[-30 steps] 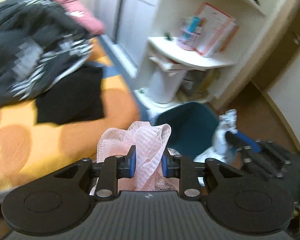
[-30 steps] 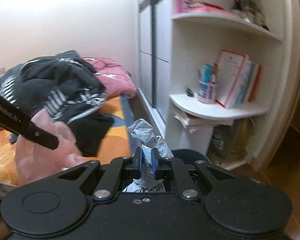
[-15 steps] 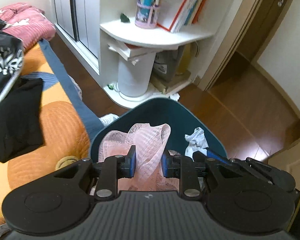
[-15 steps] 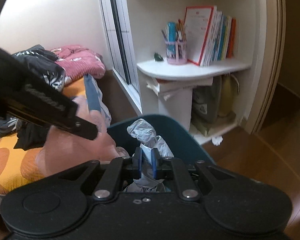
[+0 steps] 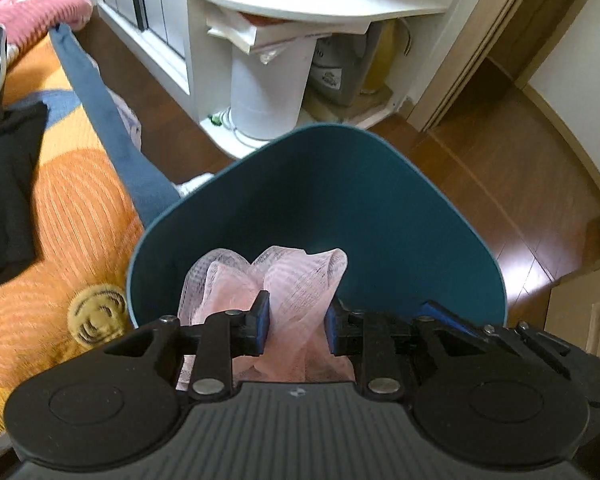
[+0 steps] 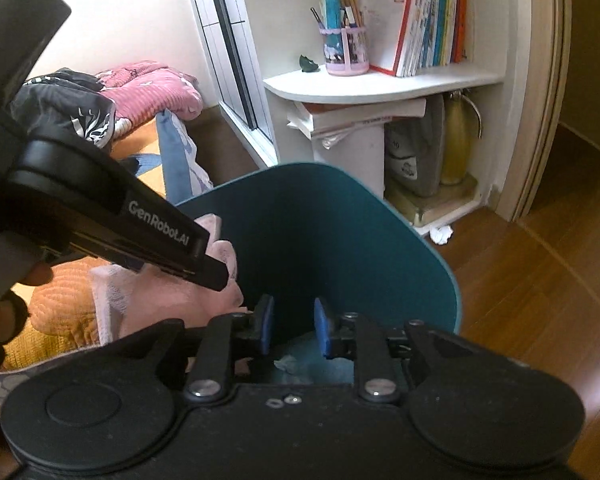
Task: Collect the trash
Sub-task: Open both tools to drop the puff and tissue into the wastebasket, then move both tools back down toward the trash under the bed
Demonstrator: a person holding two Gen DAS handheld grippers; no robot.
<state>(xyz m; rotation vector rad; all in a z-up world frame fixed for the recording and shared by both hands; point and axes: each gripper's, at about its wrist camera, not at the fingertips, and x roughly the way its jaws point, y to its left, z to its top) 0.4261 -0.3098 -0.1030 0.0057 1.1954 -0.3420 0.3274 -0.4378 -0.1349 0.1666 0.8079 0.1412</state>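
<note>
Holding a bunch of pink mesh netting [image 5: 296,292] in our left gripper [image 5: 296,318], we have it hanging over the mouth of the teal bin [image 5: 380,216], which opens toward twelve o'clock from the jaws. Those jaws are clenched on the netting, its long axis running roughly straight ahead into the bin, folds spilling past the blue pads. Our right gripper [image 6: 293,328] sits beside it at about three o'clock, jaws released and holding nothing; below them a pale scrap of crumpled paper [image 6: 290,364] lies inside the bin [image 6: 340,240], partly hidden.

Compared with half a second ago, the right jaws have let go of the grey-white wad they were pinching, and both grippers have come closer over the bin, which now fills more of each view. The left is the only one carrying trash, so we judge the coming move to be opening it with the netting directly above the bin's hollow.
</note>
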